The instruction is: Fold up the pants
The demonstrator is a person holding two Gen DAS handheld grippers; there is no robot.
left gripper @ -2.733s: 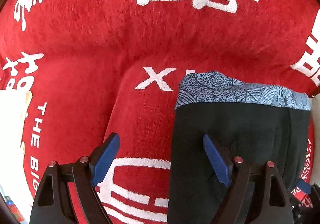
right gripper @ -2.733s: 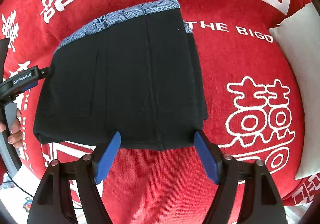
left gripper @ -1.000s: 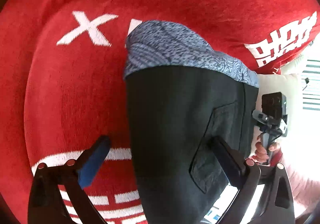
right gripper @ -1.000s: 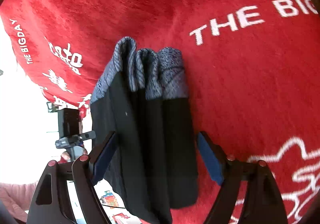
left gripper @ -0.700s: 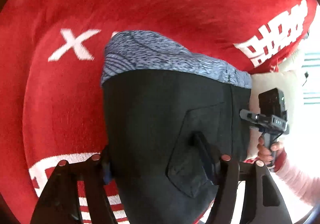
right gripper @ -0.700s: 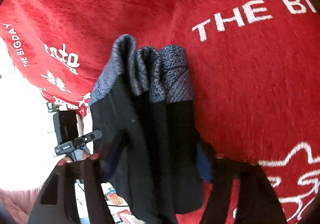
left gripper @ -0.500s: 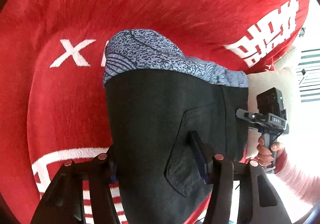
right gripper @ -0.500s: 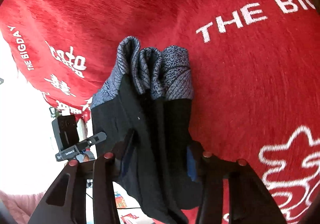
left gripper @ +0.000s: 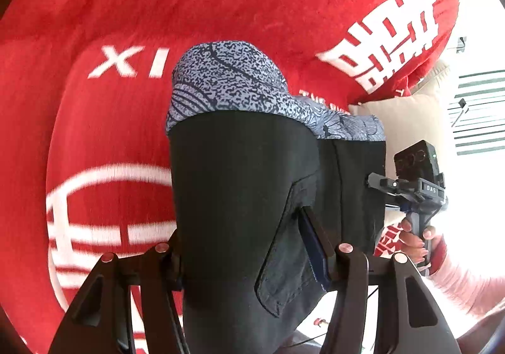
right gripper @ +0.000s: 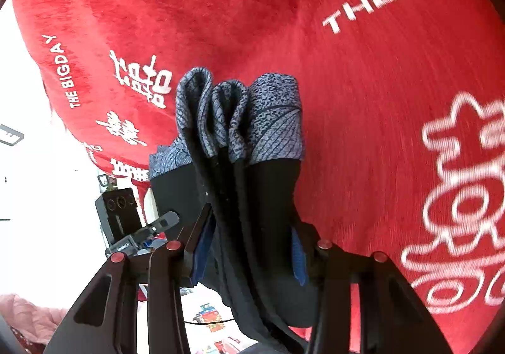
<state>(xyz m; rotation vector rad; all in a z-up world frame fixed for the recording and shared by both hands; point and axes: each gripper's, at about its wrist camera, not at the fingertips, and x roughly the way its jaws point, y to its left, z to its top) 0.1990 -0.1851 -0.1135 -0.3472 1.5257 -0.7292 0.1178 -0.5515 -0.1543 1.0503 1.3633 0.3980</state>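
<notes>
Left tool point(left gripper: 249, 256) and right tool point(right gripper: 249, 254) each clench the folded pants point(left gripper: 240, 196) — lifted off the red blanket point(left gripper: 94, 139).

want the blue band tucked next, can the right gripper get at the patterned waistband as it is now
Probably not yet: the right gripper is shut on the folded pants, as is the left gripper. The patterned waistband hangs exposed beyond its fingers.

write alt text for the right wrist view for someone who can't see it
The right gripper is clamped on a folded stack of black pants, whose blue-grey patterned waistband points away from the camera in several layers. Behind it lies a red blanket with white lettering, and the other handheld gripper shows at lower left.
</notes>
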